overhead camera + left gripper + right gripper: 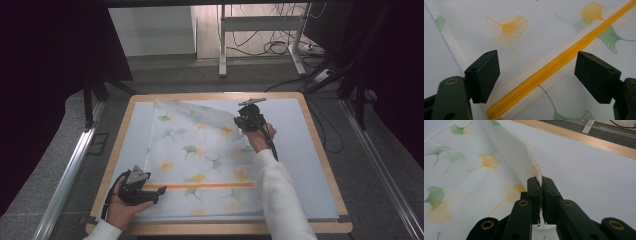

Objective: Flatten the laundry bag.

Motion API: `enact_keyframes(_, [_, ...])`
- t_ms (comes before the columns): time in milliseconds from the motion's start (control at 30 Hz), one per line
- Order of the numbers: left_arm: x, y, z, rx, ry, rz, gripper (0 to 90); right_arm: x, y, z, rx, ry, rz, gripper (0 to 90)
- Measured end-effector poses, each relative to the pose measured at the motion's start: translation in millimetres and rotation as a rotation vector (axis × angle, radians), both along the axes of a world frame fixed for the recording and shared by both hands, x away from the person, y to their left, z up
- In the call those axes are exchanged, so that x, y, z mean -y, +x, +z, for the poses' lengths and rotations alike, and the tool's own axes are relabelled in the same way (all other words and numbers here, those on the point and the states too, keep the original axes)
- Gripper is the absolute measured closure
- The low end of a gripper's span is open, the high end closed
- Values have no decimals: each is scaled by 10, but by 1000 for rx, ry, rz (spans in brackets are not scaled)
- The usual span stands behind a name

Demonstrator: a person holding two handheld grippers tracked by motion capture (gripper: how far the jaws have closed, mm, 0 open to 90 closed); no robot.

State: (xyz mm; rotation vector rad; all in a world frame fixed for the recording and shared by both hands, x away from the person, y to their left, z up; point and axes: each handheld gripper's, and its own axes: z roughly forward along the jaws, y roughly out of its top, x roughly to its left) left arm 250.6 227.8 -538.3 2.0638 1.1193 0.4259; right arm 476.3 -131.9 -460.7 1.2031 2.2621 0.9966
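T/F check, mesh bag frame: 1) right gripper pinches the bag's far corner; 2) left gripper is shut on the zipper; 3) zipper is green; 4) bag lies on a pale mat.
1) True: the right gripper is shut on a lifted corner of the mesh bag.
2) False: the left gripper stands open, its jaws on either side of the zipper.
3) False: the zipper is orange-yellow.
4) True: the bag lies on the pale mat.

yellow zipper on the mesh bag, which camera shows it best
The left gripper view: the yellow zipper runs close and sharp between the open left tool. The high view shows it as a thin orange line across the mesh bag. The right gripper view shows the bag's pinched corner.
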Motion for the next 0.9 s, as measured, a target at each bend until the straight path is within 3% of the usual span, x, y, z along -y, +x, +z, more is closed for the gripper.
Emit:
enact_keyframes(167, [3,0,-3,-1,0,1,203,56,114,-25,6,-15,-37,778])
enact_keyframes(233, [-2,-4,1,0,-1,2,203,103,182,-33,26,-35,-95,624])
enact_keyframes(333, [-13,2,-1,0,-4,5,203,151,158,1,60,-20,-144,566])
enact_keyframes(467, [-1,6,-5,-3,-3,1,203,145,8,71,98,-30,-106,491])
enact_keyframes(567, [4,2,0,0,0,-1,203,152,-66,98,111,-24,-98,484])
enact_keyframes(767, [6,2,3,0,1,2,203,198,-257,132,65,23,1,502])
enact_keyframes(833, [3,4,3,1,1,3,203,214,-365,113,49,-2,57,538])
enact_keyframes(900, [2,5,3,1,-1,4,203,224,-391,107,47,-6,66,549])
